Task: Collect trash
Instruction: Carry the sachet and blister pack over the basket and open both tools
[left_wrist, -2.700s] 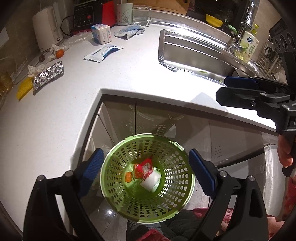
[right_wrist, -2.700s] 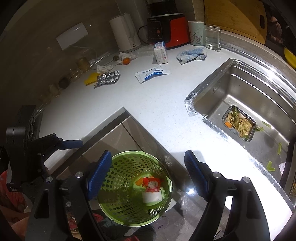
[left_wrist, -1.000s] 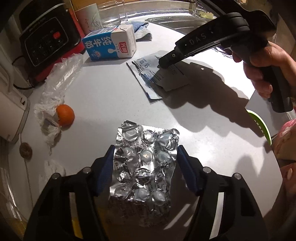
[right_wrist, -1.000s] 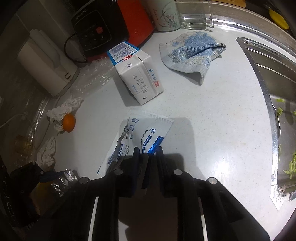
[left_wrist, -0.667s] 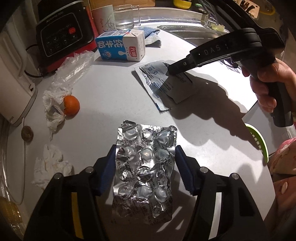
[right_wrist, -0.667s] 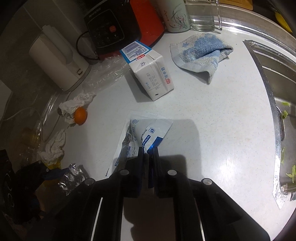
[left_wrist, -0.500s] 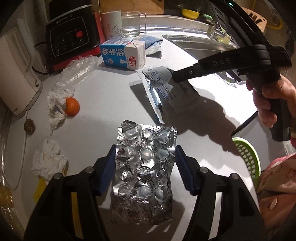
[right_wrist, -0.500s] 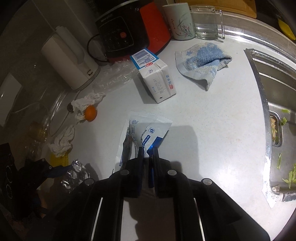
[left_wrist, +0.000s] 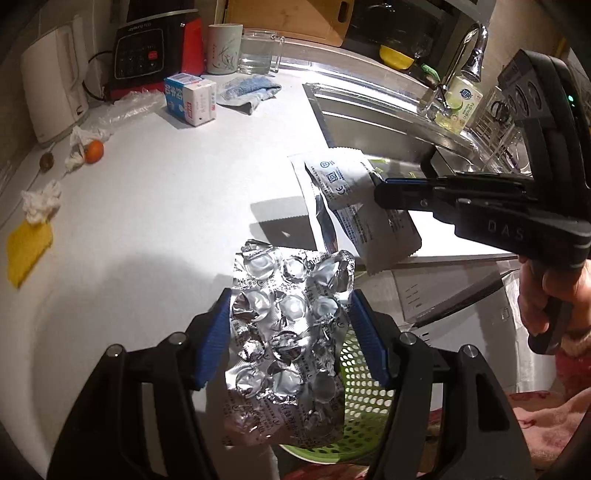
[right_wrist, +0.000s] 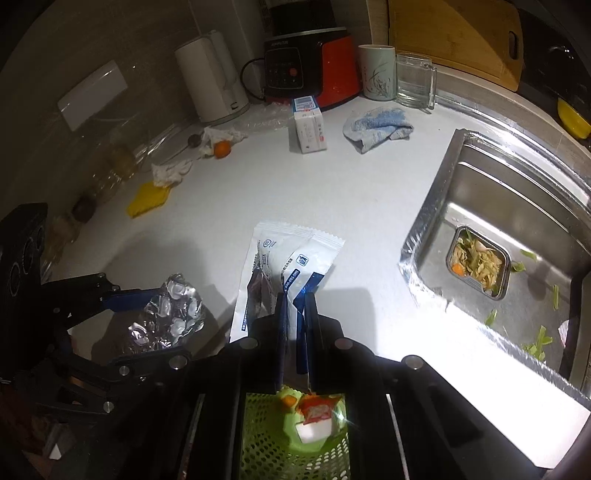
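Left claw (left_wrist: 291, 332) pinches the foil blister sheet (left_wrist: 288, 332) across its width, blue pads on both long edges, jaws part spread around it; the sheet is off the table (left_wrist: 147, 206) and hangs at the table edge, its low end over the green basket (left_wrist: 365, 402). Right claw (right_wrist: 295, 314) is pressed together on the white-blue sachet (right_wrist: 288, 258), gripping its bottom edge, the rest fanning up toward 12 o'clock; in the right wrist view the basket sits directly below at 6 o'clock with a red wrapper and a white lump already inside. Handling call: the blister sheet is very light, thin crinkly foil, semi-stiff but it buckles; an edge-to-edge pinch works, though more squeeze would likely just fold it. It may stick or flutter on release, so drop it low over the basket mouth. The sachet is light, floppy, slick film; take it at the crimped seam, where the grip looks safest, because mid-panel would probably slide. Neither is fragile. Trash left on the table: crumpled tissue (left_wrist: 38, 201) at 9 o'clock in the left wrist view, yellow scrap (left_wrist: 27, 249) below it, small orange (left_wrist: 94, 151) and plastic film (left_wrist: 125, 107) at 10 o'clock, milk carton (left_wrist: 192, 99) at 11 o'clock. Tissue is soft, so pinch the bulk; the carton is rigid, so grip across the narrow faces; the orange is round and may roll.
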